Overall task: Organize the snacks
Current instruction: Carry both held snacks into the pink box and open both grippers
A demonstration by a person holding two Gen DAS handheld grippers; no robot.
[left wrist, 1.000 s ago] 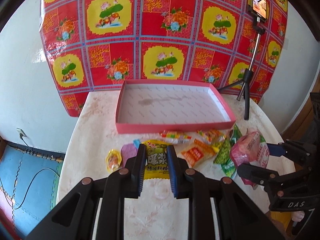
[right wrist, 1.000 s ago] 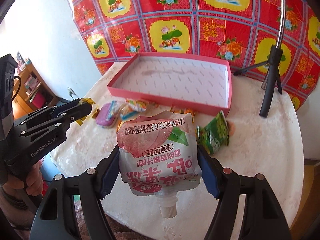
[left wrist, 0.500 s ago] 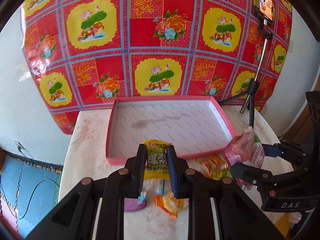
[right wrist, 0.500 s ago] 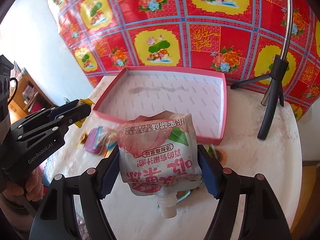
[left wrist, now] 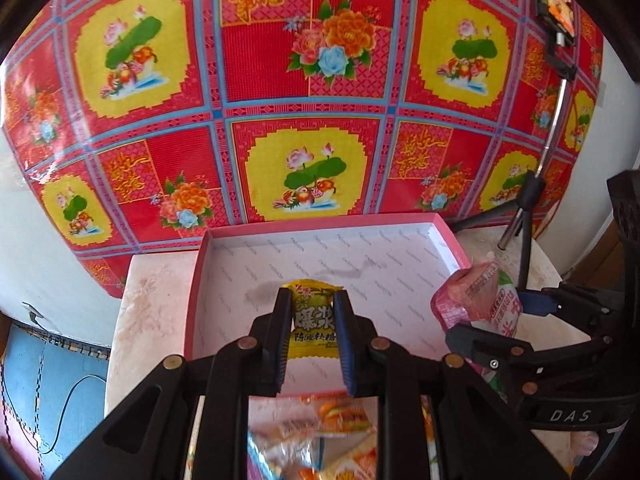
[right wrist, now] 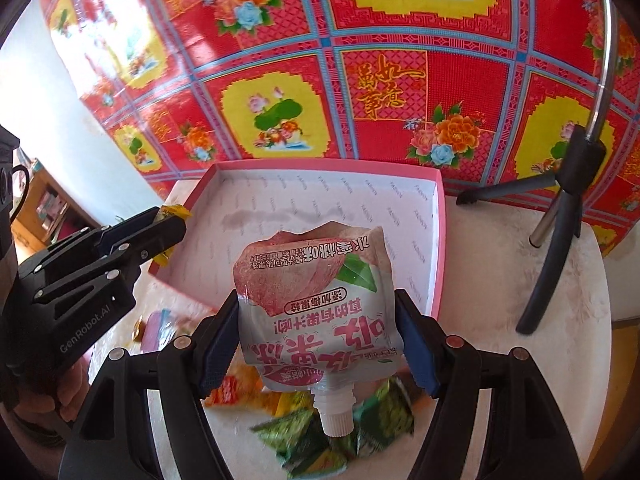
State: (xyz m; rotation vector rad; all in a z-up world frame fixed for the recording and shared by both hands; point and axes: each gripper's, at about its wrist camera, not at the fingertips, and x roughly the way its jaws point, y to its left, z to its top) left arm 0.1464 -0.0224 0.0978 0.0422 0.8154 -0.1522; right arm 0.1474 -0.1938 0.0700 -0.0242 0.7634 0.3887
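A shallow pink box (left wrist: 199, 264) (right wrist: 439, 240) with a white patterned floor lies on the round table by the wall. My left gripper (left wrist: 312, 300) is shut on a small yellow candy packet (left wrist: 314, 326) and hangs over the box's near part. From the right wrist view that gripper (right wrist: 170, 220) shows at the box's left rim. My right gripper (right wrist: 318, 304) is shut on a pink peach jelly pouch (right wrist: 316, 296), spout toward the camera, just in front of the box's near rim. The pouch (left wrist: 480, 300) also appears at the box's right corner.
Several loose snack packets (right wrist: 320, 432) (left wrist: 320, 432) lie on the table below both grippers. A black phone tripod (right wrist: 560, 208) (left wrist: 524, 208) stands on the table right of the box. A red and yellow flowered cloth (left wrist: 304, 92) covers the wall behind. A hand (right wrist: 48, 400) grips the left tool.
Both grippers have moved forward toward the wall, each still gripping its snack. The candy packet now hangs over the box floor; the pouch has come up to the box's near rim.
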